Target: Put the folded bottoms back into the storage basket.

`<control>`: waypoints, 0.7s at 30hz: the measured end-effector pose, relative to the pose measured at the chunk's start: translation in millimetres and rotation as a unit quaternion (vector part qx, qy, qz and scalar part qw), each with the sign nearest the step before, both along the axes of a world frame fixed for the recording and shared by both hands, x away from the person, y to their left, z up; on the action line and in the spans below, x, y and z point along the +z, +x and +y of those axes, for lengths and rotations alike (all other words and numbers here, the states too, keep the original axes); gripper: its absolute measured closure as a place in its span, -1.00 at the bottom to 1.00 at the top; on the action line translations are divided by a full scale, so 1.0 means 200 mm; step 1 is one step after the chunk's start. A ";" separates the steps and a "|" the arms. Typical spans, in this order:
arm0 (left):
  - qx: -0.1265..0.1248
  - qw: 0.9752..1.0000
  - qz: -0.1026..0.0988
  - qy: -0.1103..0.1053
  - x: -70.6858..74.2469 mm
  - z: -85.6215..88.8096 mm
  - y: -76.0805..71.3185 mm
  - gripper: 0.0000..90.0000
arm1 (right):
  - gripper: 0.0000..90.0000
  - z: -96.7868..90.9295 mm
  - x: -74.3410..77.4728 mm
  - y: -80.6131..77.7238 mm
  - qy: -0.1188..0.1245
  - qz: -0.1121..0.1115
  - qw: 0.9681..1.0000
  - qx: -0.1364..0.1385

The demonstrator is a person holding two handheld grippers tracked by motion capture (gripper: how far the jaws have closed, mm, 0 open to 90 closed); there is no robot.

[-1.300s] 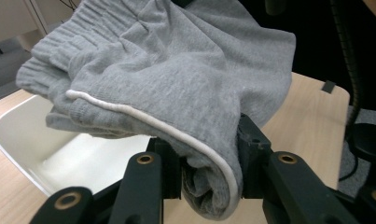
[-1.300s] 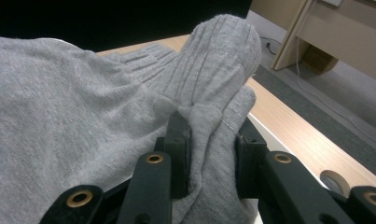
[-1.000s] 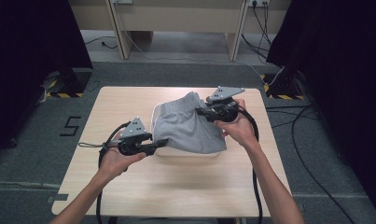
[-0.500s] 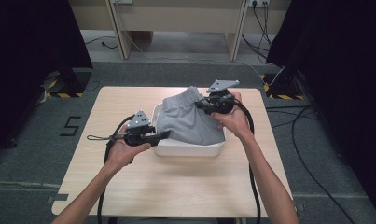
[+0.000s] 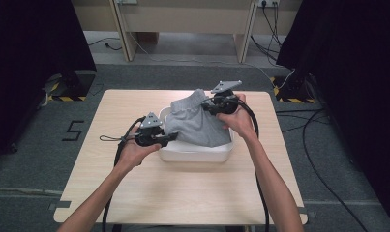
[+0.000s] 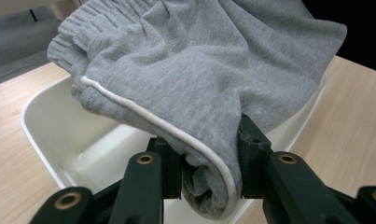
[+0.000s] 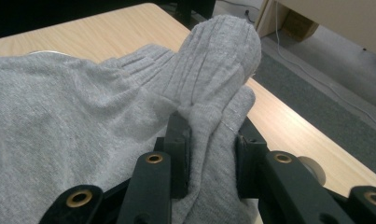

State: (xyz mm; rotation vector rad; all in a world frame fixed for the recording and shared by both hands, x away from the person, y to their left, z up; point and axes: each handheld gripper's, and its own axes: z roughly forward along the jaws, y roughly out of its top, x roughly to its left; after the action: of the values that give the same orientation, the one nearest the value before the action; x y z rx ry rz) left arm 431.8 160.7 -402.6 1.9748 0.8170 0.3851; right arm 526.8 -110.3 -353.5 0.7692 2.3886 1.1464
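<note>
My left gripper (image 5: 171,137) clamps piped hem of grey shorts (image 5: 198,124); one garment, draped over one white tub (image 5: 195,153), mid-desk, nearer far edge. My right gripper (image 5: 208,107) pinches ribbed waistband at tub's far right. Light wooden desk (image 5: 183,193) carries tub alone. Beyond far edge: grey carpet, loose cables, wooden bench legs (image 5: 122,29).

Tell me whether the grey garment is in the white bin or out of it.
Partly in: the grey garment sags into the white bin, while the left gripper and right gripper pinch its ends above the rim.
</note>
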 end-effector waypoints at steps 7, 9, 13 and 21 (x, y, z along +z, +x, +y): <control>-0.001 1.000 0.014 0.012 -0.04 -0.01 0.04 0.49 | 0.61 0.00 -0.08 0.05 -0.004 0.015 1.000 -0.004; -0.001 1.000 0.017 0.018 -0.06 -0.02 0.04 0.49 | 0.61 0.00 -0.10 0.05 -0.005 0.019 1.000 -0.003; -0.002 0.999 0.024 0.021 -0.09 -0.03 0.05 0.49 | 0.61 0.00 -0.13 0.06 -0.010 0.023 1.000 -0.004; 0.000 0.999 0.034 0.023 -0.14 -0.03 0.05 0.48 | 0.60 0.00 -0.19 0.07 -0.016 0.034 0.999 -0.004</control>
State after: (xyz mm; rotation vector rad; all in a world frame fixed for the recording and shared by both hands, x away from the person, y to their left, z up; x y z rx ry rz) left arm 442.3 154.3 -431.5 2.0402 0.8577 0.3405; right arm 540.5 -109.3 -391.6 0.8204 2.4502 1.0934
